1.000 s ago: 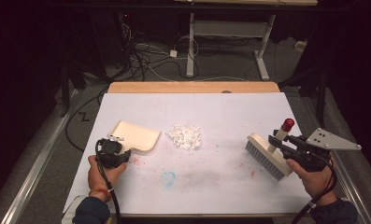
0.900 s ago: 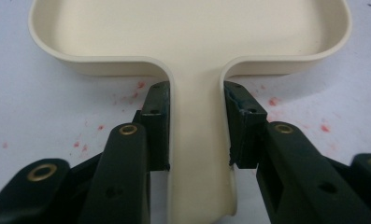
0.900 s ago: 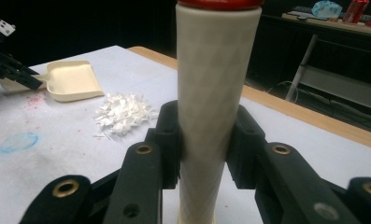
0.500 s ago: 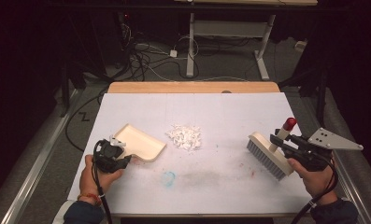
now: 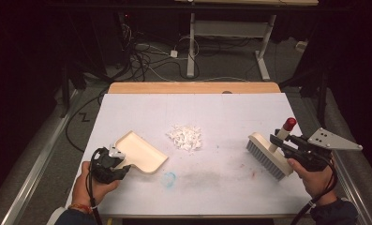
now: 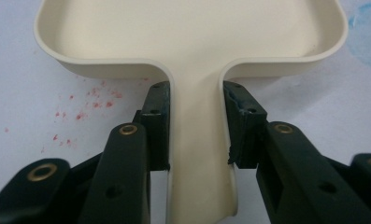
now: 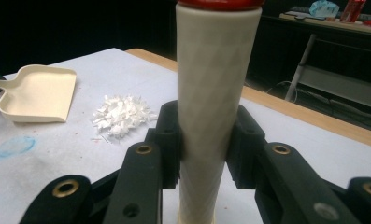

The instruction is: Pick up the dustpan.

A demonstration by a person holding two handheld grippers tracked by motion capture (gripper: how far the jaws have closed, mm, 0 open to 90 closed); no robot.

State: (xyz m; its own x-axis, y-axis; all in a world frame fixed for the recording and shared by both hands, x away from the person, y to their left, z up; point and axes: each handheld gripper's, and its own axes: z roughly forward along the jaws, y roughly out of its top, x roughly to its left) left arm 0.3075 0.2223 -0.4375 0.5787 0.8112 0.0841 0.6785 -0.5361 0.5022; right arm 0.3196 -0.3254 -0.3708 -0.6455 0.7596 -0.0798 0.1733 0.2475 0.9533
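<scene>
Gripping cream dustpan (image 6: 192, 28) by handle in left claw (image 6: 195, 123), brush (image 5: 268, 152) in right claw (image 7: 204, 140); red specks showing beside pan.

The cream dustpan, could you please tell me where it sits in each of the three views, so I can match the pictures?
High view: the cream dustpan lies left of centre on the table, its handle clamped in the left hand-held gripper.
Left gripper view: its tray spans the top, and its handle runs down between the jaws.
Right gripper view: it sits far left.
Shared landmark: the blue smudge beside it.
</scene>
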